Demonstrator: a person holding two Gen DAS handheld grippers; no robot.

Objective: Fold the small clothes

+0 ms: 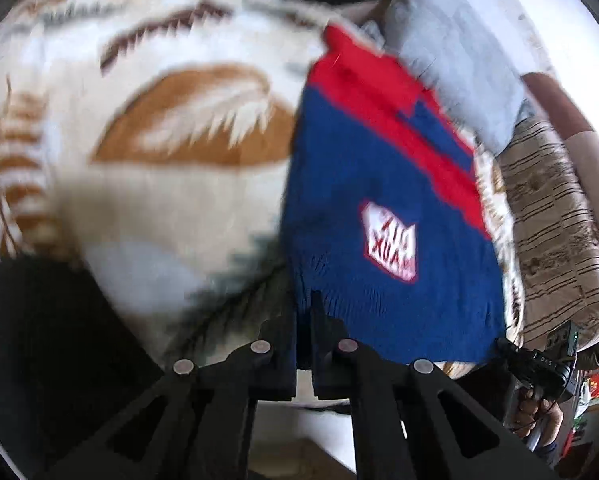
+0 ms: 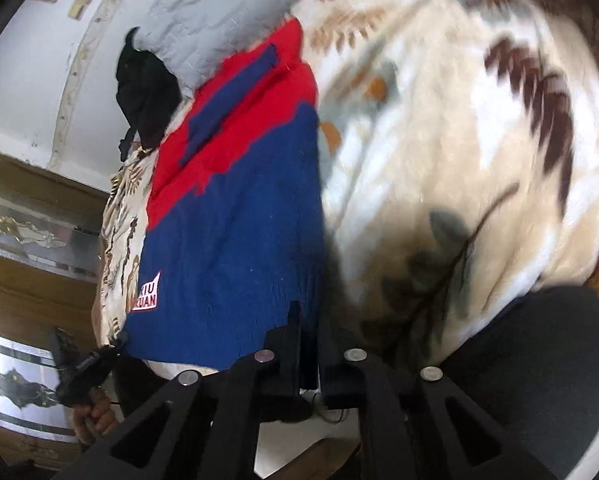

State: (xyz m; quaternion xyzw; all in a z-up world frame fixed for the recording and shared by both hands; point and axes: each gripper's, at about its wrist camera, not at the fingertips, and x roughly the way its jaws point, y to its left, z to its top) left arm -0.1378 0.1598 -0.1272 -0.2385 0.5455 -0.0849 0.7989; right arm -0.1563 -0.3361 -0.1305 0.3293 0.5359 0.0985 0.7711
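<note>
- Cream leaf-print blanket (image 1: 147,208) spreads widest, under everything
- Blue-and-red knit sweater (image 1: 383,208) lies flat on it, long axis running away from both grippers, red end far
- Grey cloth (image 1: 455,52) touches that red end
- Left gripper (image 1: 305,312) and right gripper (image 2: 309,320), angled down, each pinch the sweater's near blue hem, jaws closed

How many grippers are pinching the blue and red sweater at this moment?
2. The left tool is shut on the blue and red sweater at one near hem corner; the right tool is shut on the other. Each also shows at the hem's far end in the other view.
</note>
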